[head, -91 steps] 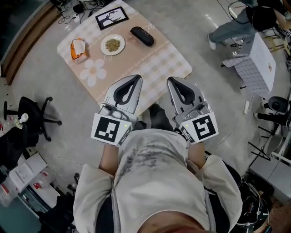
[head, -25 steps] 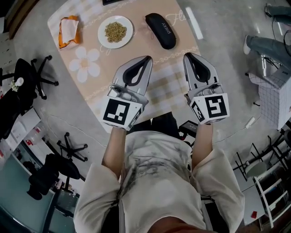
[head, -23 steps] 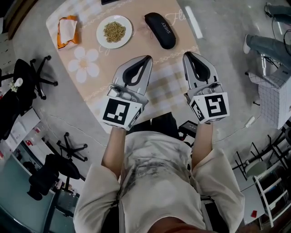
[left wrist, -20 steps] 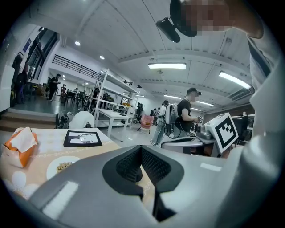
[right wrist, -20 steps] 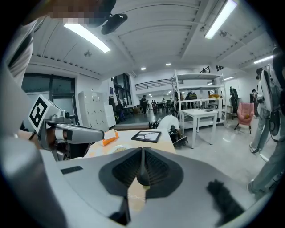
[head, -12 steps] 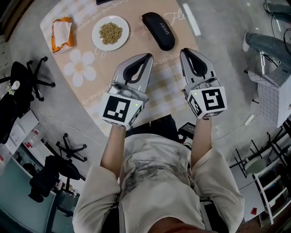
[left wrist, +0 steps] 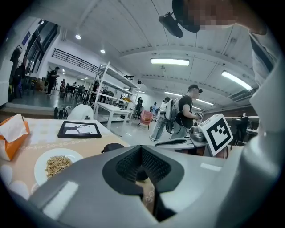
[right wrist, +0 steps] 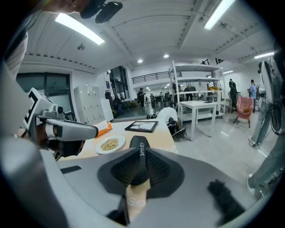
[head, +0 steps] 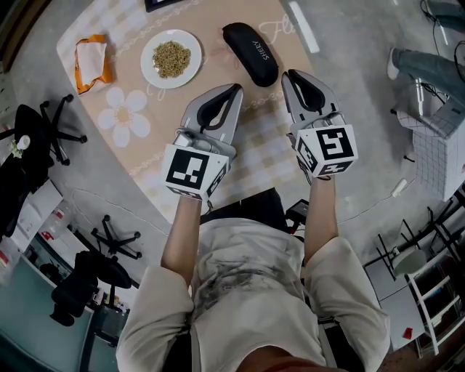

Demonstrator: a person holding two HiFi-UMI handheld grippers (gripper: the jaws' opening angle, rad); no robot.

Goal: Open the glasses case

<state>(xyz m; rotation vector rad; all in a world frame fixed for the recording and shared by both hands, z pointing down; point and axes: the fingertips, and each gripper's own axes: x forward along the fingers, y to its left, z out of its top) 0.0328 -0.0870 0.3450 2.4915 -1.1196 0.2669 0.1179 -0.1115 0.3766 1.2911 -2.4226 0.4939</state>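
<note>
The black glasses case point(head: 251, 43) lies closed on the beige checked tablecloth point(head: 258, 156), just beyond both grippers. My left gripper point(head: 235, 89) hovers shut and empty, its tips a little short and left of the case's near end. My right gripper point(head: 288, 75) is also shut and empty, close beside the case's right near end. In the right gripper view the case point(right wrist: 136, 140) lies straight ahead past the right gripper point(right wrist: 141, 153). In the left gripper view only the case's dark top point(left wrist: 112, 147) shows over the left gripper point(left wrist: 141, 148).
A white plate of grains point(head: 171, 59) sits left of the case, with an orange packet point(head: 91, 62) further left. A framed picture point(head: 163, 3) lies at the table's far edge. Office chairs point(head: 109, 236) stand on the floor to the left, and people stand in the room beyond.
Both grippers have sunk and moved forward towards the case. Their tips now sit much nearer to it. Both have stayed shut.
</note>
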